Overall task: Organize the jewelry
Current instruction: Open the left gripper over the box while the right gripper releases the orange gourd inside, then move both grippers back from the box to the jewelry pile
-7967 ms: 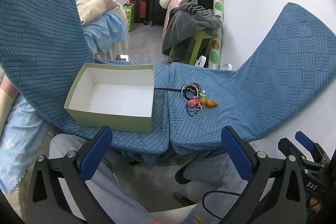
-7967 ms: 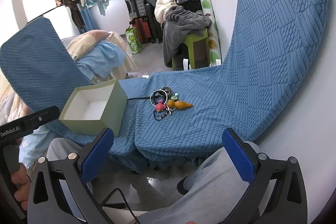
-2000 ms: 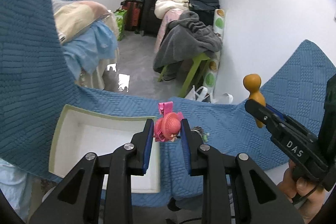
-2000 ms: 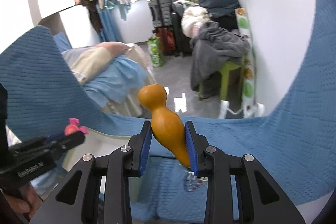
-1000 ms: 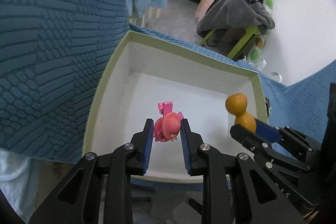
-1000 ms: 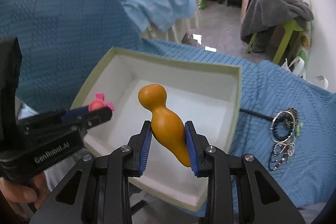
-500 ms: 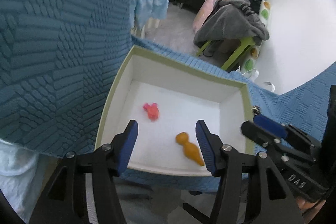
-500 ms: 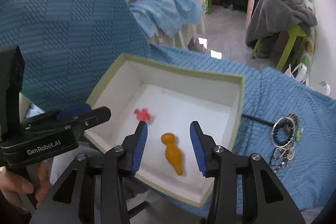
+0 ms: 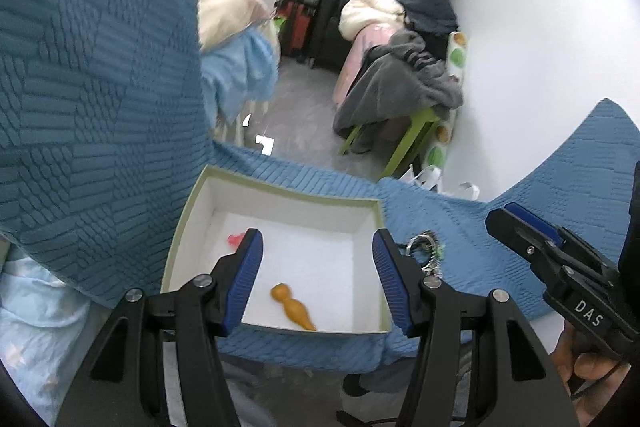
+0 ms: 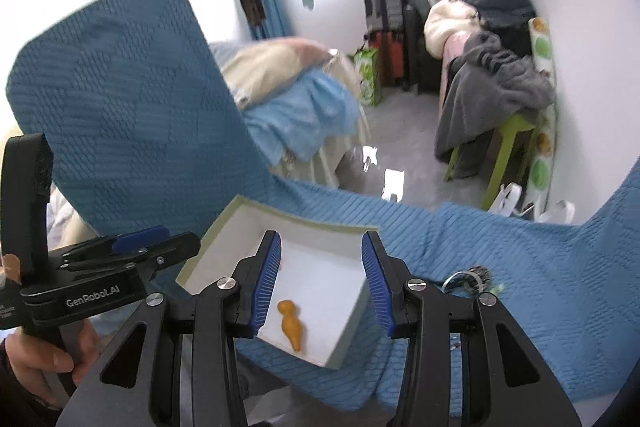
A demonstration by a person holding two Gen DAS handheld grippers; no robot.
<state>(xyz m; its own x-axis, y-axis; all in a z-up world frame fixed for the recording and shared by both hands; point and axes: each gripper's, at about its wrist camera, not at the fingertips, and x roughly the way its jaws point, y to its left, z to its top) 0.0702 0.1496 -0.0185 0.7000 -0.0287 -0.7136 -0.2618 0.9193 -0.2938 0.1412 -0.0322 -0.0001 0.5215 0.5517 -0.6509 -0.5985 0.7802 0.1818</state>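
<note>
I have both tools empty and raised above the box. The left gripper [image 9: 318, 281] stands wide open at the bottom centre of its view, nothing between its blue pads. The right gripper [image 10: 322, 281] is spread just as wide and holds nothing either.

The pale green cardboard box with the white inside [image 9: 176, 239] sits on the blue quilted cover [image 9: 460, 239], low in both frames. On its floor lie the orange gourd-shaped pendant [image 9: 293, 307] near the front wall and the small pink clip [image 9: 236, 238] toward the back left, half hidden behind my left pad.

What remains, I judge, is the tangle of dark bead bracelets and metal chains [image 9: 426, 253] lying on the cover just right of the box.

That tangle is my worry. Closing on one loop could drag the whole bunch, or let a chain slip out halfway to the box. The quilted cover is soft, so pressing down may pinch fabric. The right gripper is close beside the left in the lower right of the left view, so reaching together risks a knock.
</note>
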